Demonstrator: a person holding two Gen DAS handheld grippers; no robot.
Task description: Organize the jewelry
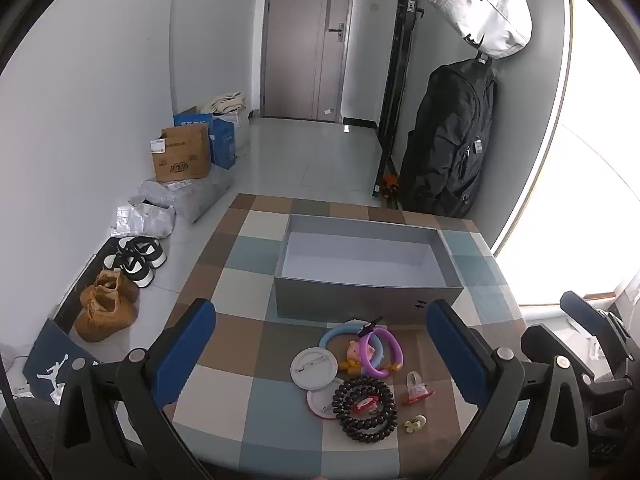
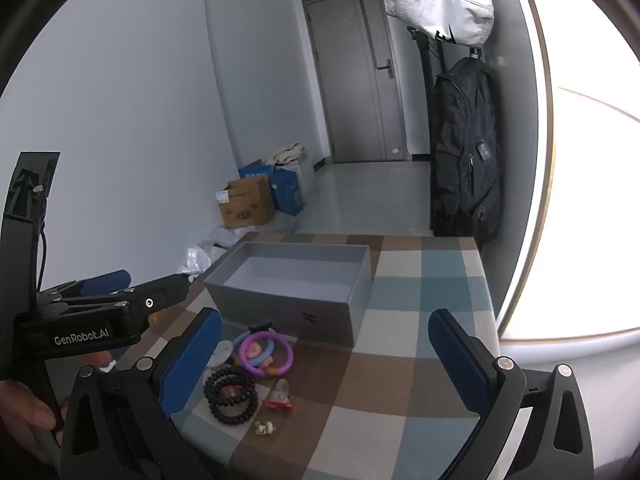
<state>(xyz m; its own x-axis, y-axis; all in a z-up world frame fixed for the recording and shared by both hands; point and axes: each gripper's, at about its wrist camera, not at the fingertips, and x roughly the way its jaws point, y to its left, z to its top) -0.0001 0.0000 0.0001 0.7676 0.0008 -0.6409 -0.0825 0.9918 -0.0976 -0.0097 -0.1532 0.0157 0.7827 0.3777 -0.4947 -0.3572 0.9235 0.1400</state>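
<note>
An open grey box [image 1: 360, 300] [image 2: 280, 308] stands empty on the checked tablecloth [image 1: 240, 380]. In front of it lies a jewelry pile: a black bead bracelet [image 1: 366, 410] [image 2: 231, 395], a purple ring [image 1: 380, 352] [image 2: 266, 354], a blue ring [image 1: 340, 334], two round white badges [image 1: 310, 369], a red clip [image 1: 418, 388] [image 2: 279, 398] and a small yellow clip [image 1: 414, 423] [image 2: 264, 427]. My left gripper [image 1: 320, 350] is open above the pile. My right gripper [image 2: 324, 364] is open and empty, just right of the pile.
Shoes [image 1: 108, 308], cardboard boxes [image 1: 182, 158] and bags lie on the floor at left. A black backpack [image 1: 452, 140] and a white bag [image 1: 484, 8] hang at the back right. The table's right edge is near a bright window.
</note>
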